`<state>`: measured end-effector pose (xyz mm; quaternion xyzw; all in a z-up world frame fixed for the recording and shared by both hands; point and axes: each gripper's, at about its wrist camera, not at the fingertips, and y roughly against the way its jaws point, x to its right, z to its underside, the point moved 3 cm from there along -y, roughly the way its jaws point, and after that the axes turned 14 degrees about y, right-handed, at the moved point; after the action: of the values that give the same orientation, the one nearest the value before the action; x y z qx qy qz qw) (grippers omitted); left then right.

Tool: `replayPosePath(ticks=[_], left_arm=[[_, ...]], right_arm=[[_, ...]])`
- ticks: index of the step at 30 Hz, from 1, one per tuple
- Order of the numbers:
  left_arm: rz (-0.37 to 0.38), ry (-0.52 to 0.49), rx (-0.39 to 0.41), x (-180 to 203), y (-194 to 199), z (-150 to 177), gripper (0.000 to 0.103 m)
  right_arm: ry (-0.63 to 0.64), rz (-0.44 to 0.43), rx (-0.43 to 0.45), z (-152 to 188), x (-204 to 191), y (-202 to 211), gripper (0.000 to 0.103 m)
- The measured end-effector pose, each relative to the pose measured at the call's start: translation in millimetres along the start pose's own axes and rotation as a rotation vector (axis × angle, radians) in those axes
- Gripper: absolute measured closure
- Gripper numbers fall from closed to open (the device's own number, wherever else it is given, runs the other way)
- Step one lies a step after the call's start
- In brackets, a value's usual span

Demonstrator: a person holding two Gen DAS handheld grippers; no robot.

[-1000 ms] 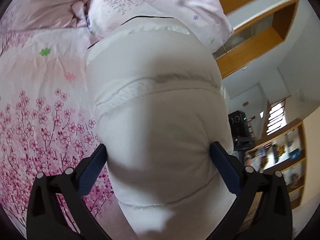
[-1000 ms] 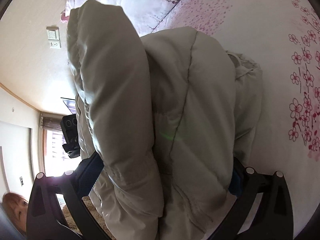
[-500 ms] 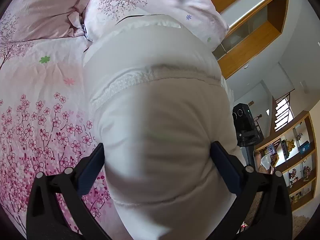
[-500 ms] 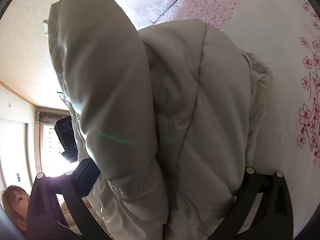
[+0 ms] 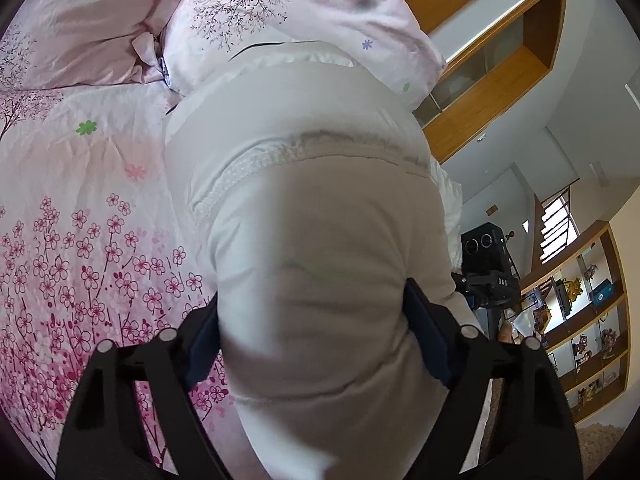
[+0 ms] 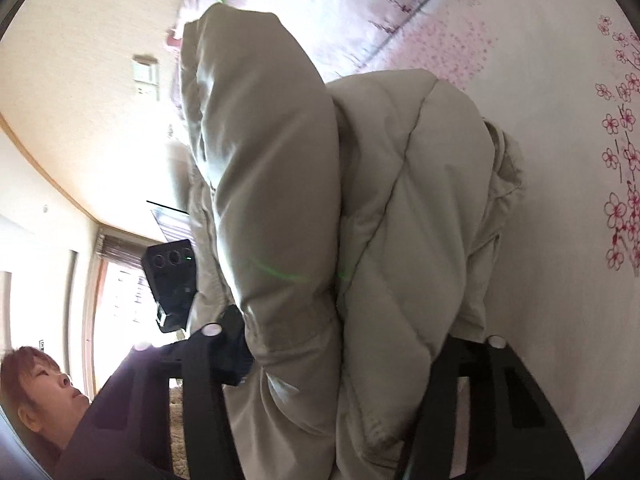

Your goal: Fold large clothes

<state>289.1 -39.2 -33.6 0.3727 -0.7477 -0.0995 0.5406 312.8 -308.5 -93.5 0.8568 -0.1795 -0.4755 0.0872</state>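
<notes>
You get bright daylight, blown out at the window (image 6: pixel 120 292) low on your right view. The padded jacket (image 5: pixel 320 272) close to each lens is soft and shadowed; fisheye edges bend hard.

Each gripper (image 5: pixel 312 340) (image 6: pixel 344 344) has black angular arms, silver screws and dark blue pads.

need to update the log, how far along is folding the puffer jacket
Done: the puffer jacket looks bundled over itself on the floral bedsheet. In hand: left gripper and right gripper are both closing on it. Left: finishing the fold and laying it flat.
</notes>
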Motion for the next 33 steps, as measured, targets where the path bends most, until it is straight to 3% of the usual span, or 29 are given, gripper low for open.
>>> replayPosePath(ticks=[7, 12, 23, 30, 33], left_arm=[[0.009, -0.002, 0.023, -0.9, 11.9, -7.5, 0.032], [-0.003, -0.024, 0.096, -3.4, 36.0, -23.6, 0.036], [-0.119, 0.054, 0.249, -63.1, 110.9, -59.3, 0.036], [-0.215, 0.141, 0.264, -119.3, 136.2, -71.2, 0.036], [-0.237, 0.122, 0.264, -119.3, 133.4, -68.3, 0.035]], right_arm=[[0.037, -0.017, 0.029, -3.3, -17.2, -2.8, 0.064], [0.083, -0.023, 0.007, -18.4, -31.4, -24.1, 0.067], [0.195, -0.024, -0.158, -83.7, -81.0, -137.0, 0.067], [0.233, 0.032, -0.261, -79.7, -98.9, -189.2, 0.066], [0.198, 0.043, -0.269, -72.8, -89.2, -191.8, 0.062]])
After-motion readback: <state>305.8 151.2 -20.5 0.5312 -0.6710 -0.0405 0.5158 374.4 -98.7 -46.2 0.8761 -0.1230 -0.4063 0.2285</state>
